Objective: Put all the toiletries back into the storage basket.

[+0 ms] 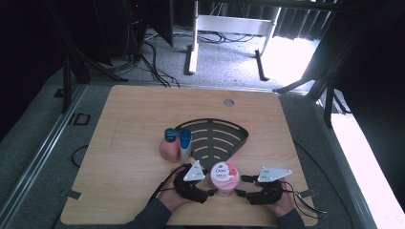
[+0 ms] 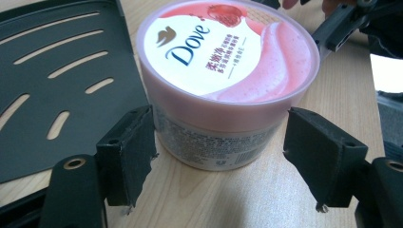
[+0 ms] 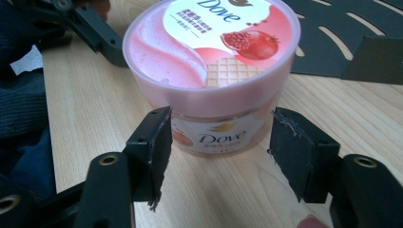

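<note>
A: Where was the Dove tub [image 1: 225, 177]?

B: It stood upright on the wooden table [image 1: 124, 143], near the person's edge, just in front of the black fan-shaped slotted tray [image 1: 216, 138]. Its pink lid was on, with a pomegranate and waffle picture beside the brand name.

A: And the left gripper [image 2: 219, 156]?

B: Its jaws were spread wide, one on each side of the tub's lower wall. In the left gripper view the pad on the left looked to be touching or almost touching the tub, though it could not be told which; the other pad stood apart from it.

A: The right gripper [image 3: 221, 152]?

B: It too was wide open, and it faced the tub from the opposite side. Both pads stood short of the tub, and nothing was held between them.

A: Was anything else on the table?

B: A pink bottle with a blue cap [image 1: 168, 145] and a white tube with a blue cap [image 1: 185, 145] stood together at the tray's left edge, behind the left gripper. Each gripper carried a grey three-cornered plate [image 1: 194, 171] on top.
</note>
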